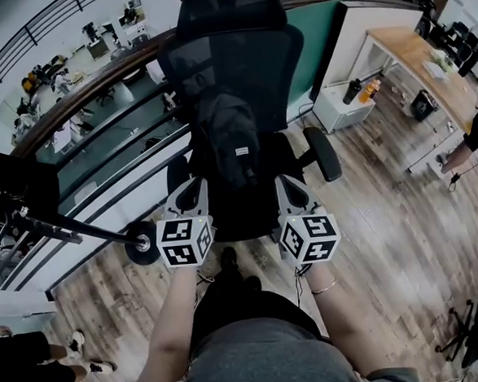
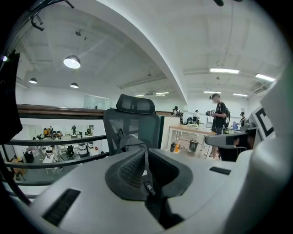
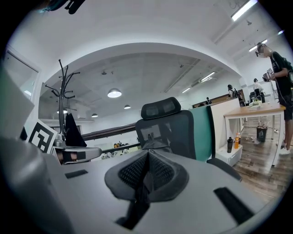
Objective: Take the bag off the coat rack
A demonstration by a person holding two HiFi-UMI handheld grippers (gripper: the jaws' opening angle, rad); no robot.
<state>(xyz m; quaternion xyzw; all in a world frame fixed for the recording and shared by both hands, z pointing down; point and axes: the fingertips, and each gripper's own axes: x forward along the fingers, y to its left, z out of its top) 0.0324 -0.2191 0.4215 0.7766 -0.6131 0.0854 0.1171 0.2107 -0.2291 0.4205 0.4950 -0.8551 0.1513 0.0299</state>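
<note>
A black bag (image 1: 231, 142) hangs in front of the back of a black office chair (image 1: 233, 44), held between both grippers. My left gripper (image 1: 195, 193) is shut on a black strap (image 2: 147, 185) of the bag, with a small buckle showing between the jaws. My right gripper (image 1: 288, 189) is shut on another strap (image 3: 143, 183). In the gripper views the bag's top (image 2: 130, 141) (image 3: 153, 144) shows just past the jaws. The coat rack (image 1: 70, 226) stands at the left with a dark garment (image 3: 73, 130) on it, apart from the bag.
A railing (image 1: 99, 167) runs behind the chair, above a lower floor. A white cabinet (image 1: 343, 105) with bottles and a wooden desk (image 1: 413, 59) stand at the right. A person (image 3: 279, 77) stands by the desk. Someone's legs (image 1: 31, 368) show at the bottom left.
</note>
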